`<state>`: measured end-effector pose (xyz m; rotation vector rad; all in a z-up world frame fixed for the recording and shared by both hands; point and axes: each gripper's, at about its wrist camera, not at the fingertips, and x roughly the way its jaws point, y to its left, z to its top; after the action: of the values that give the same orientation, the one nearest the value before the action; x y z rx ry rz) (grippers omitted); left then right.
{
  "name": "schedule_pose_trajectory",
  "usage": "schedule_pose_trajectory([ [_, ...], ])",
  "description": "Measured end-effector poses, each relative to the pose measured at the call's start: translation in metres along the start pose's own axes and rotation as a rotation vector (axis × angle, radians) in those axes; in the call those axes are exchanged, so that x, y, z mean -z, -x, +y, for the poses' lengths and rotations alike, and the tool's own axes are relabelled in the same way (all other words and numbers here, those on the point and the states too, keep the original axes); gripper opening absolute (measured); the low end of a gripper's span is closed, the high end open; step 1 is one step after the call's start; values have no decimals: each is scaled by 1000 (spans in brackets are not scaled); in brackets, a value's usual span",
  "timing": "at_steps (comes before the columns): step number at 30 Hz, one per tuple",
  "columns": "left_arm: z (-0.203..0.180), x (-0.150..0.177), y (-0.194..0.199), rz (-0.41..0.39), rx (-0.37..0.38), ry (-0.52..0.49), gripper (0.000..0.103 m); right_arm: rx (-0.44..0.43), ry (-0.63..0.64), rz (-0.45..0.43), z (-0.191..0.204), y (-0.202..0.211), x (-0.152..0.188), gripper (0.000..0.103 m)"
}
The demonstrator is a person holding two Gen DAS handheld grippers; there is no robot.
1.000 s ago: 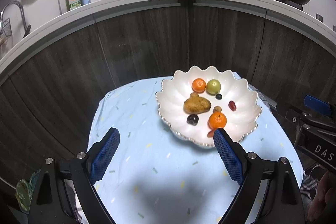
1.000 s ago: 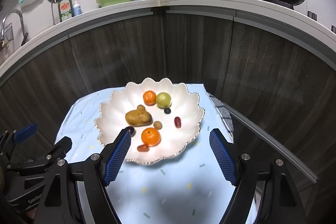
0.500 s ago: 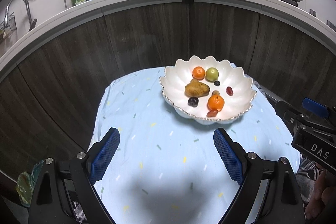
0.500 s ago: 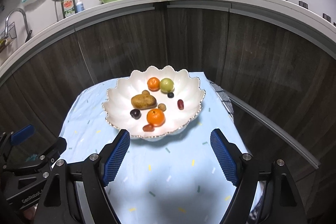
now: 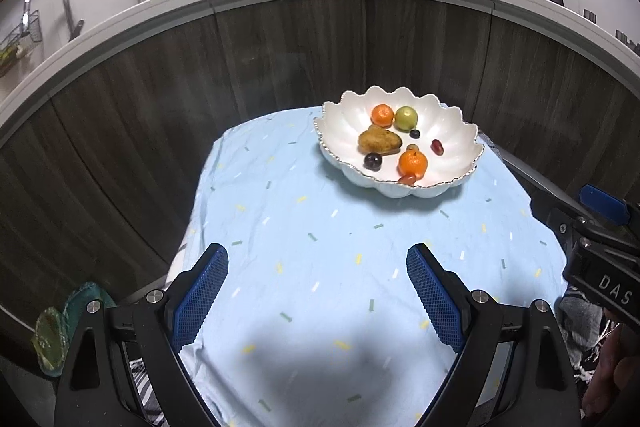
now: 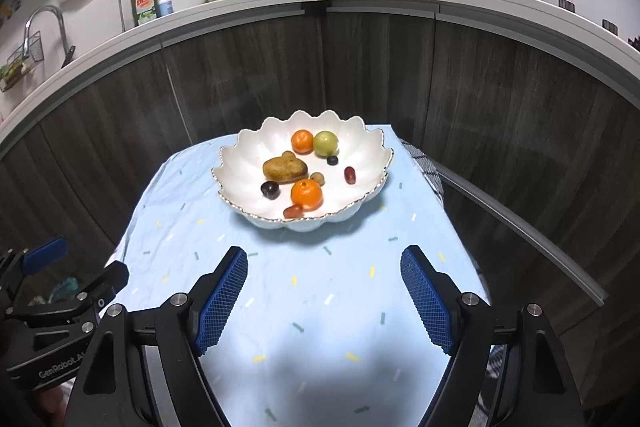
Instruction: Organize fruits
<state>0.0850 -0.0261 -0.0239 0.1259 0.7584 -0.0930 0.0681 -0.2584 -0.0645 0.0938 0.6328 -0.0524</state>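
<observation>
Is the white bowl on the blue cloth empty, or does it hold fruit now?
It holds fruit. Inside the white bowl lie two oranges, a green fruit, a brown lumpy piece and several small dark ones.

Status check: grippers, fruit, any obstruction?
Left gripper open, empty. Right gripper open, empty. Fruit all in the white bowl, untouched. Bare tablecloth between; nothing in the way.

Fruit bowl (image 5: 460,135) beyond open tool (image 5: 317,293)

Assorted fruits (image 6: 306,193) lie loose in white scalloped bowl (image 6: 362,143)
</observation>
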Motion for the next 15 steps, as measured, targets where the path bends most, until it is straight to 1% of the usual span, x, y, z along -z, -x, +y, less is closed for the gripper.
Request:
schedule_pose_trajectory([
  [4,9,14,7,1,-12,27,91,5,-11,-26,2,12,10,80],
  [5,10,16,8,2,-13,29,91,5,-9,-34,3,15,13,82],
  [6,11,20,10,3,-15,28,91,5,-4,-40,5,18,16,86],
  [8,12,25,12,10,-14,24,92,2,2,-44,7,22,19,87],
  [12,13,33,16,20,-13,24,92,-10,2,-29,9,25,24,87],
  [15,13,35,21,8,-19,24,93,-16,3,-18,9,27,27,87],
])
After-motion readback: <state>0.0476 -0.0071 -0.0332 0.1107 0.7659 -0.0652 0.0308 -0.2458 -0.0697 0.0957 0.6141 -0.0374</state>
